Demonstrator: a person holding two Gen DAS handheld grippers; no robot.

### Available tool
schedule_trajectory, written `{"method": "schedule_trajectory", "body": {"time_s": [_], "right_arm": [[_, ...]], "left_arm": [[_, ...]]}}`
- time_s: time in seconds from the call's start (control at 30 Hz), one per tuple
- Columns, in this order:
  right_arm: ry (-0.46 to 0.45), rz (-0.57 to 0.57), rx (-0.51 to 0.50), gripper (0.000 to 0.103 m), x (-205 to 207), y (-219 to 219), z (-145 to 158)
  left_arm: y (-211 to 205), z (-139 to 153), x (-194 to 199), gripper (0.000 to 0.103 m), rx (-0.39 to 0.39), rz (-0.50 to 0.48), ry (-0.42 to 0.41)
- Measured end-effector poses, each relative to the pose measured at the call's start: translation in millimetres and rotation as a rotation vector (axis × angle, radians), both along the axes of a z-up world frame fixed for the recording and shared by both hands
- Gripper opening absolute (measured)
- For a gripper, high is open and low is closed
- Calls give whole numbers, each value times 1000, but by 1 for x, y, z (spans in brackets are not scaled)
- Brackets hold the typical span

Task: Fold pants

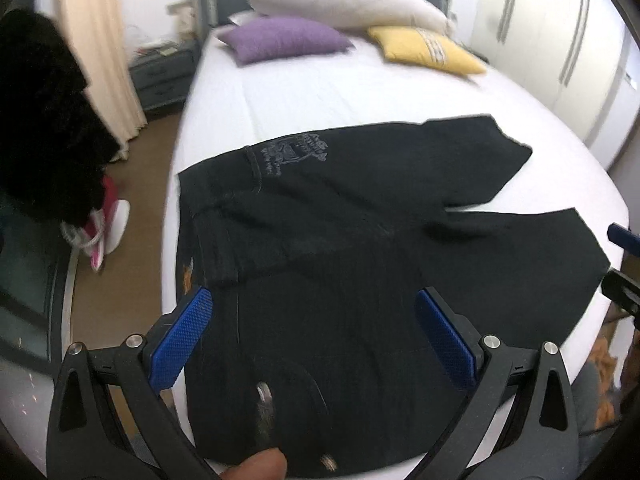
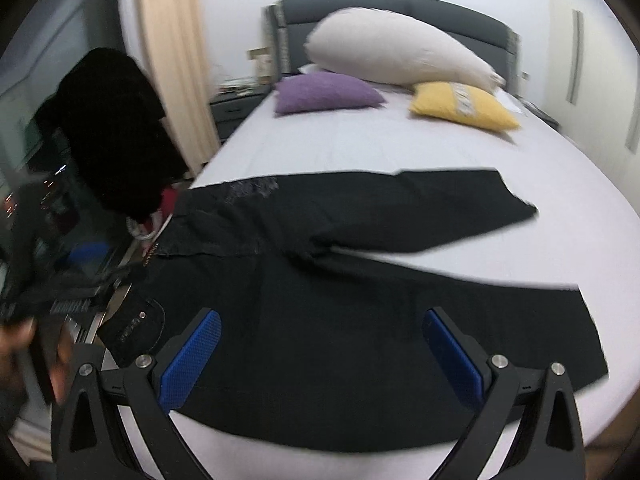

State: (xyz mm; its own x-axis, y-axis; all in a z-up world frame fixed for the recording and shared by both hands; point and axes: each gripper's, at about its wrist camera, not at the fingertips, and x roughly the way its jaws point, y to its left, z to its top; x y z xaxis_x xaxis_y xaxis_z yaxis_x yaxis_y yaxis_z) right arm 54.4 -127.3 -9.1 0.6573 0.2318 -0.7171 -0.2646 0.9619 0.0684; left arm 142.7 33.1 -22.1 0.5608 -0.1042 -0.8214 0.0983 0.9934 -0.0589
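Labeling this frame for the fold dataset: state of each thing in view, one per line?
pants: spread flat on bed, legs apart, unfolded
left gripper: open, over the pants
right gripper: open, over the pants
bed: sheet smooth, pillows at the head

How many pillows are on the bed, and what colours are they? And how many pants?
Purple square pillow: 1
Yellow square pillow: 1
Big white long pillow: 1
Black pants spread flat on the white bed: 1
Total: 4 things, 3 pillows and 1 pair of pants.
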Motion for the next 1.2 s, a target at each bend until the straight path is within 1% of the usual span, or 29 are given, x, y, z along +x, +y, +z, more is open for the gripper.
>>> {"method": "schedule_trajectory", "body": {"time_s": [0.03, 0.07, 0.1, 0.13, 0.2, 0.27, 0.33, 0.4, 0.5, 0.53, 0.6, 0.63, 0.67, 0.77, 0.83, 0.9, 0.93, 0.97, 1.0, 1.07, 1.1, 1.13, 1.2], "right_arm": [[-1, 25, 3, 103, 8, -3, 1], [-2, 52, 7, 100, 17, -6, 1], [4, 83, 11, 97, 28, -12, 0], [8, 105, 11, 95, 37, -14, -2], [27, 164, 19, 87, 55, -22, -8], [46, 225, 25, 83, 70, -27, -15], [61, 280, 17, 80, 88, -30, -23], [79, 326, 24, 76, 106, -33, -31], [81, 370, 42, 75, 131, -38, -39], [83, 376, 46, 75, 137, -39, -41], [91, 391, 58, 74, 150, -38, -47], [93, 401, 67, 74, 156, -37, -50], [96, 413, 76, 74, 160, -36, -52], [99, 436, 74, 74, 168, -27, -55], [105, 450, 72, 73, 172, -22, -58], [106, 464, 70, 72, 174, -18, -58], [106, 471, 68, 72, 176, -15, -58], [107, 480, 65, 72, 178, -13, -57], [107, 485, 59, 71, 181, -11, -57], [104, 500, 36, 71, 190, -6, -56], [104, 504, 27, 71, 194, -4, -55], [103, 509, 17, 70, 200, -1, -55], [103, 524, 6, 69, 217, 5, -53]], "left_arm": [[7, 2, 20, 103, -17, -10, -8], [14, 3, 44, 103, -14, -20, -29], [18, 3, 65, 103, 11, -32, -39], [21, 1, 95, 103, 47, -56, -37], [24, -9, 145, 103, 72, -127, 4], [24, -23, 189, 103, 79, -208, 64], [28, -40, 224, 103, 72, -278, 123], [31, -57, 257, 102, 84, -307, 160], [42, -81, 292, 95, 57, -339, 227], [44, -86, 298, 92, 53, -345, 242], [50, -99, 313, 82, 12, -370, 294], [53, -107, 320, 72, -9, -383, 329], [54, -111, 323, 66, -14, -393, 348], [58, -122, 334, 65, -28, -407, 390], [62, -123, 340, 63, -48, -399, 396], [66, -126, 346, 50, -58, -389, 396], [66, -127, 347, 35, -63, -385, 398], [68, -127, 348, 29, -66, -383, 402], [70, -126, 346, 27, -66, -384, 403], [66, -125, 341, 18, -66, -388, 399], [64, -123, 339, 16, -60, -390, 389], [63, -121, 337, 11, -54, -392, 378], [55, -114, 320, 9, -40, -392, 336]]}}
